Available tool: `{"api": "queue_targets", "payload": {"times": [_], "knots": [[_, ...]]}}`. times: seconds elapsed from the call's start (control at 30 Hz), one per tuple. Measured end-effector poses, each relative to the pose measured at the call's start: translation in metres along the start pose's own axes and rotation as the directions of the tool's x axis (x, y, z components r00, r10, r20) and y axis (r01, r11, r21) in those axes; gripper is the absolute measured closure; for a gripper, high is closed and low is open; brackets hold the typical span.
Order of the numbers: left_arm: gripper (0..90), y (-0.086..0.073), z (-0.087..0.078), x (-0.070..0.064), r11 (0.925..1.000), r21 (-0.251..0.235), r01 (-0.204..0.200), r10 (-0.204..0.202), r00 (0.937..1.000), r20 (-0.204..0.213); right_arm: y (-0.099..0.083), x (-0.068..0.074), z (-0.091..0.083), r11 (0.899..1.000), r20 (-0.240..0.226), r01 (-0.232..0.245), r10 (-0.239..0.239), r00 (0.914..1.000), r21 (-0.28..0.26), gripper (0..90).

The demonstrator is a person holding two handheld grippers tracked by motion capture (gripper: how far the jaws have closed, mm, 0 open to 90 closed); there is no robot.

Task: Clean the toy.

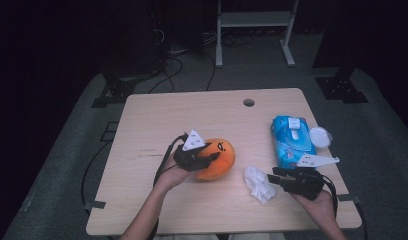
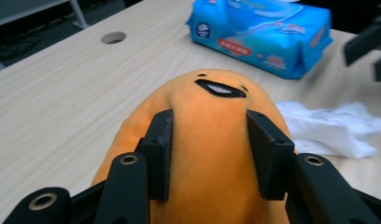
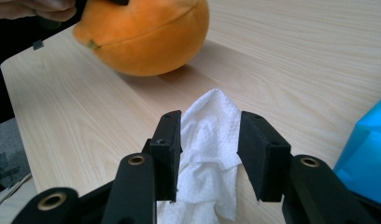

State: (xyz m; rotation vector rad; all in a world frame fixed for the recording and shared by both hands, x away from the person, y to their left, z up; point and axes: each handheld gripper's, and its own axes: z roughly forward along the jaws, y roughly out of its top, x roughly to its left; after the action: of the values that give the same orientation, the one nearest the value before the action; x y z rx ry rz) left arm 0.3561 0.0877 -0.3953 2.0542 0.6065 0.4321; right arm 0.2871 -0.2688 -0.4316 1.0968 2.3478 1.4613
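I hold the orange plush toy (image 1: pixel 216 159) near the middle of the table (image 1: pixel 157 115), resting on the wood, with my left gripper (image 2: pixel 211 154) pinching it: the two pads press into the soft body on either side, just below its stitched face, and the fabric bulges slightly between them. I judge this grip is meant to steady the toy so that it does not roll or slide while its surface is wiped.

Just to the right of the toy lies the crumpled white tissue (image 3: pixel 209 140), apart from it by a strip of bare wood. My right gripper (image 3: pixel 211 158) has its jaws spread around the tissue, one to each side; the left pad seems to brush the paper, while the right one shows a gap, so nothing is gripped yet. It comes in low and level with the table, which suits closing on a thin, limp sheet.

Beyond the tissue, toward the right edge, sits the blue pack of wipes (image 1: pixel 292 140), lid up, with a small white cap (image 1: pixel 320 136) just beside it, both within easy reach of my right hand (image 1: pixel 317 202).
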Motion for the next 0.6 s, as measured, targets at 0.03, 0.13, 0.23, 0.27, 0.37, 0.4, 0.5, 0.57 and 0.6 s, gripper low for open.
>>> {"api": "queue_targets", "payload": {"times": [0.03,0.13,0.23,0.27,0.37,0.4,0.5,0.57,0.6], "knots": [[55.7,0.000,0.002,0.002,1.0000,0.002,0.002,-0.002,1.0000,-0.004,0.000,0.000,0.000,1.000,0.000,0.000,0.000,1.0000,0.000,57.5],[54.7,0.001,0.008,0.006,0.9997,0.019,0.011,-0.011,0.9999,-0.010,0.000,0.000,-0.001,1.000,-0.001,-0.009,0.009,1.0000,-0.008,56.4],[54.1,-0.002,0.015,0.008,0.9992,0.036,0.021,-0.020,0.9998,-0.009,0.001,0.000,-0.002,1.000,-0.001,-0.004,0.004,1.0000,-0.011,56.0],[53.5,-0.003,0.016,0.009,0.9989,0.041,0.022,-0.022,0.9997,-0.007,0.001,0.000,-0.002,1.000,-0.001,-0.004,0.004,1.0000,-0.012,55.7],[49.0,-0.006,0.018,0.009,0.9983,0.046,0.035,-0.035,0.9994,0.000,0.000,0.000,-0.001,1.000,-0.003,-0.011,0.011,0.9999,-0.007,54.1],[46.9,-0.006,0.018,0.009,0.9981,0.047,0.040,-0.040,0.9992,-0.001,-0.001,-0.001,-0.001,1.000,-0.003,-0.010,0.010,0.9999,-0.006,54.1],[40.5,-0.003,0.014,0.010,0.9979,0.037,0.054,-0.054,0.9985,-0.002,-0.001,-0.002,-0.001,1.000,-0.003,-0.014,0.014,0.9999,-0.003,53.7],[40.0,0.001,0.009,0.010,0.9981,0.015,0.060,-0.060,0.9982,0.001,-0.001,-0.002,-0.002,1.000,-0.002,-0.015,0.015,0.9999,-0.006,53.3],[38.6,0.002,0.006,0.010,0.9980,0.005,0.064,-0.064,0.9980,0.001,-0.001,-0.001,-0.002,1.000,-0.002,-0.017,0.017,0.9998,-0.006,52.9]]}}
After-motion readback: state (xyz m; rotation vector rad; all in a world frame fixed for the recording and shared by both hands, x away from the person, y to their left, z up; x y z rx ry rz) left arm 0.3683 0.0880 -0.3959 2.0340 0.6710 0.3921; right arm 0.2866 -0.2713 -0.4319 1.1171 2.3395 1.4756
